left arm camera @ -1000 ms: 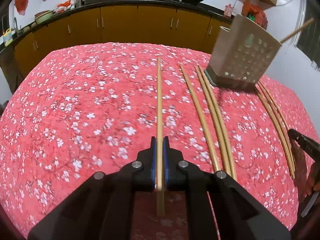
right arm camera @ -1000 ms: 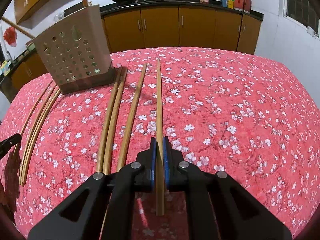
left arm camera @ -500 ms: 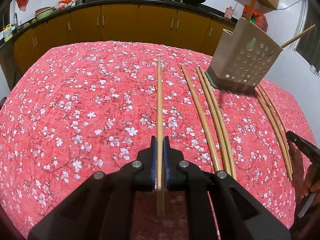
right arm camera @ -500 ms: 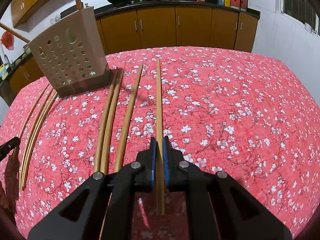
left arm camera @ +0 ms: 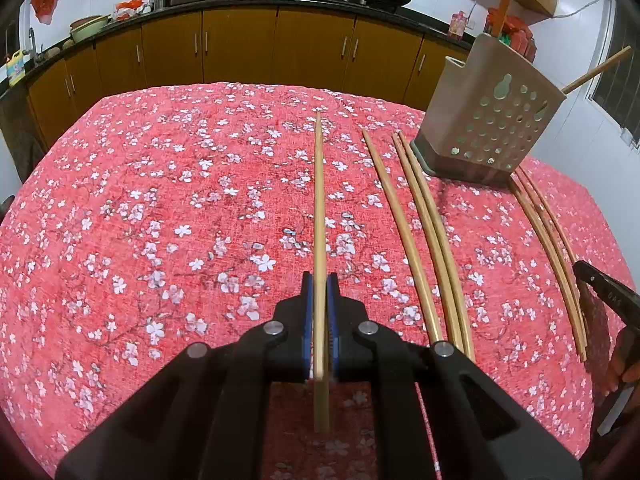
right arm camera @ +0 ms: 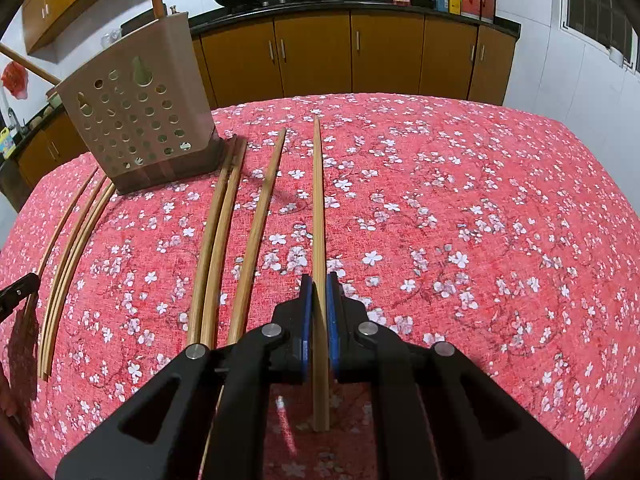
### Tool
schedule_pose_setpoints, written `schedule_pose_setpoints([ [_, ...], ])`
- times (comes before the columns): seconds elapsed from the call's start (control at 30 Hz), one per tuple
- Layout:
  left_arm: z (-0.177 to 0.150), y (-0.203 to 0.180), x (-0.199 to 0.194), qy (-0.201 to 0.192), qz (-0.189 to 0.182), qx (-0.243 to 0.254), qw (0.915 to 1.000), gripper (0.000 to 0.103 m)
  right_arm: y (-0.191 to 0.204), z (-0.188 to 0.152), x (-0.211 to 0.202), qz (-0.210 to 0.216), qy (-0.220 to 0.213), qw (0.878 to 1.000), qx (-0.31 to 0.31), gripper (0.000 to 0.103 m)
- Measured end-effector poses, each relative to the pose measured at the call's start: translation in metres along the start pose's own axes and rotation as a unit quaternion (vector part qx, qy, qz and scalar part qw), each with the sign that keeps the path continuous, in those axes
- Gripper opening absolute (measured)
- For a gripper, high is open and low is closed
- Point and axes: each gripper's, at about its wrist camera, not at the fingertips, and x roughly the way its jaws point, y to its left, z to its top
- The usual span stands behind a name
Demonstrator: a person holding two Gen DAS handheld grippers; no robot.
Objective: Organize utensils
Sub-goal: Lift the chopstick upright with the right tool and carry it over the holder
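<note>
Pick-up step: our left gripper (left arm camera: 319, 316) is clamped tight on one chopstick (left arm camera: 319, 208), our right gripper (right arm camera: 319, 316) likewise on another chopstick (right arm camera: 318, 208). Loose chopsticks (right arm camera: 214, 240) lie between us; holder (right arm camera: 140, 112) stands far. Next, we judge: lift, tip each into holder

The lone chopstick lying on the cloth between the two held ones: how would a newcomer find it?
Start at the perforated utensil holder on the red floral tablecloth. A touching pair of chopsticks runs from its base. The lone chopstick lies just beyond that pair, apart, with nothing gripping it.
</note>
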Motion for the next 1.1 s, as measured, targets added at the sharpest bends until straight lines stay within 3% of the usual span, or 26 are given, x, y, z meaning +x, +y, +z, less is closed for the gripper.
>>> schedule_pose_setpoints([
  [0.5,-0.008,-0.008,-0.006,0.003,0.03,0.035,0.999,0.008,-0.001,-0.003,-0.008,0.004,0.002,1.0,0.001,0.008],
  [0.7,-0.004,-0.01,-0.005,0.008,0.026,0.033,0.9991,0.008,0.0,-0.002,-0.011,0.005,-0.001,1.0,0.005,0.008],
  [1.1,0.024,-0.003,-0.063,-0.06,0.016,0.025,0.9977,0.008,-0.016,0.021,-0.075,0.009,-0.091,0.995,0.025,0.008],
])
